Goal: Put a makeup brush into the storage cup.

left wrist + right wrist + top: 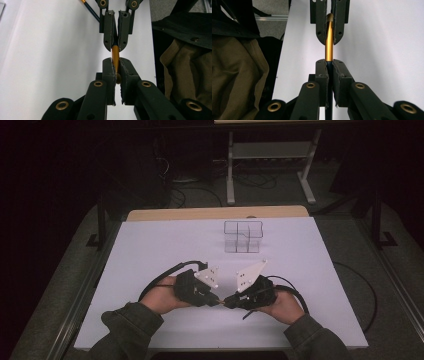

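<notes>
Item: gold-and-dark pen (115, 53), slim, held level above the white table (150, 250), spanning the gap between both grippers.
Left gripper (212, 299): jaws clamped on the gold end.
Right gripper (227, 301): jaws clamped on the dark end, tip to tip with the left.
Clear compartment box (243, 236): beyond both grippers, well apart, upright.

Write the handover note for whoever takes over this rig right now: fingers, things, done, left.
Left gripper: fingers shut on the gold end of the pen.
Right gripper: fingers shut on the pen's dark part; the two grippers face each other tip to tip above the white table.
Clear organiser: at the table's far side, apparently empty.
Done: pen held by both.
Left: probably pull or join cap and body; unclear which.
</notes>
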Tool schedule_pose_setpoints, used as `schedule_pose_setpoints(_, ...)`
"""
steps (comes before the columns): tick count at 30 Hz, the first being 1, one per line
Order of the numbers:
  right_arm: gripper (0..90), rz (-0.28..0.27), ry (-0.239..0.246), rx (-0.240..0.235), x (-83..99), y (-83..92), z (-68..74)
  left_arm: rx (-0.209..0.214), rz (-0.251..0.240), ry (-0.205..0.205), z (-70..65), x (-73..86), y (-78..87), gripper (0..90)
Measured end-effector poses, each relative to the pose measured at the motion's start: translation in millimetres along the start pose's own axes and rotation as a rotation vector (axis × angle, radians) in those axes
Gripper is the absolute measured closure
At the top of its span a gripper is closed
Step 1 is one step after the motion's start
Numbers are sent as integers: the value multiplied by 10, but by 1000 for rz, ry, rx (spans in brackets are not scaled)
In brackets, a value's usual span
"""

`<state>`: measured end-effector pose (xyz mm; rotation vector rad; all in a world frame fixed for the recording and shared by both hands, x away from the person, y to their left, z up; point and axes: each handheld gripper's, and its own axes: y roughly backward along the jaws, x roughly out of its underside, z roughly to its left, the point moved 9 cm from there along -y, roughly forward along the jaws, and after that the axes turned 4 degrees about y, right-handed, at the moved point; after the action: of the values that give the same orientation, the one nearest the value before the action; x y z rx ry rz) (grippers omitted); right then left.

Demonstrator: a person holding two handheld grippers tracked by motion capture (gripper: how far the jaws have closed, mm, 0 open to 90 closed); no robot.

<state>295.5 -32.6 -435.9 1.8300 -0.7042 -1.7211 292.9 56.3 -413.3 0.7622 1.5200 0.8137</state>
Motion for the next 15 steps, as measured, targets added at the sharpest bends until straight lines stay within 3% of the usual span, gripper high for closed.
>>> schedule_pose_setpoints(5, 815, 11, 20, 11, -21, 5, 3, 5, 5, 2, -4, -11, 20, 842)
schedule_pose_setpoints(7, 808, 24, 27, 19, -28, 15, 2, 6, 6, 10, -6, -19, 24, 843)
schedule_pose_setpoints(9, 746, 44, 26, 14, -30, 18, 10, -1, 19, 4, -3, -15, 27, 842)
schedule_pose_setpoints(15, 740, 96, 35, 25, -40, 22, 2, -6, 30, 5, -2, -29, 34, 843)
